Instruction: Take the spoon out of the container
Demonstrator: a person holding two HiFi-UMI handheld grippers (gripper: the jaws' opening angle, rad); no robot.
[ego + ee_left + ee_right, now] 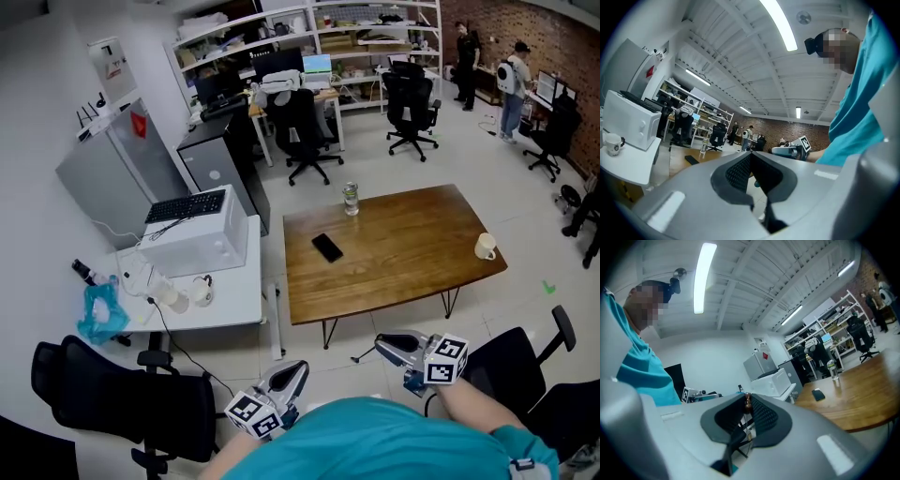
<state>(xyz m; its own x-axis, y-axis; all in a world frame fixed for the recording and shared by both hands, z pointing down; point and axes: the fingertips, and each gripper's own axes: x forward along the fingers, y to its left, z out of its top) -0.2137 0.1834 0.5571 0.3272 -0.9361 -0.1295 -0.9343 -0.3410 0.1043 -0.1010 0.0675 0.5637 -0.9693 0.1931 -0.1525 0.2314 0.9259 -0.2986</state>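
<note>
I cannot make out a spoon in any view. On the wooden table (403,267) stand a clear jar (351,199) at the far edge and a white mug (485,247) at the right edge; what they hold is too small to tell. Both grippers hang low in front of the person's teal shirt, short of the table. My left gripper (298,367) (751,154) has its pads together with nothing in them. My right gripper (382,343) (747,397) has its pads a sliver apart and holds nothing; a distant brown bottle shows through the slit.
A black phone (327,247) lies on the wooden table. To the left is a white desk (234,300) with a microwave (197,239), a keyboard (185,205) and mugs. Black office chairs (122,398) (525,375) stand at either side of me. People stand at the far right.
</note>
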